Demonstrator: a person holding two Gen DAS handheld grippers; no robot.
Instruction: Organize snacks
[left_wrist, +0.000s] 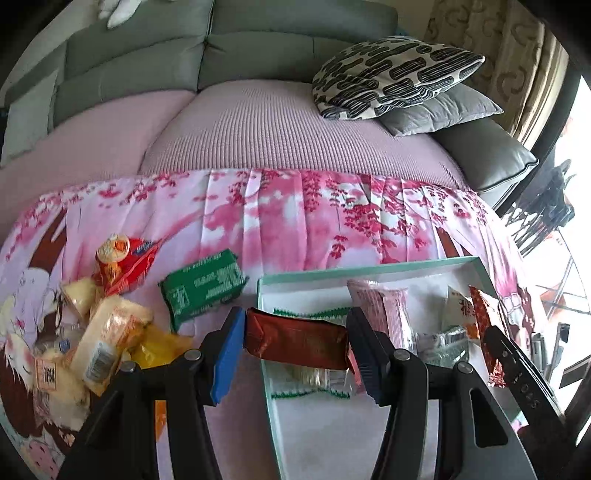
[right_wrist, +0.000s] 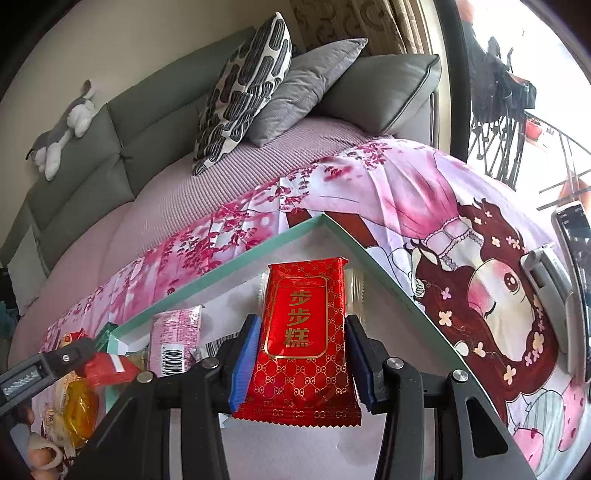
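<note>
While your left gripper (left_wrist: 295, 343) pinches a dark red snack bar (left_wrist: 297, 341) by its two ends, the bar hangs sideways over the near left edge of the white box (left_wrist: 369, 269); the blue pads (left_wrist: 227, 354) press on it from both sides; under it in the box lies a clear packet with green zigzag ends (left_wrist: 310, 380); a pink packet (left_wrist: 384, 306) lies beside that one. Your right gripper (right_wrist: 301, 362) pinches a bright red packet with gold letters (right_wrist: 303, 339); the packet stands upright between the pads, over the white floor of the same box (right_wrist: 236, 266). On the pink flowery cloth (left_wrist: 277, 221), left of the box, lies a green packet (left_wrist: 203, 288); further left sits a heap of yellow snacks (left_wrist: 107, 332).
</note>
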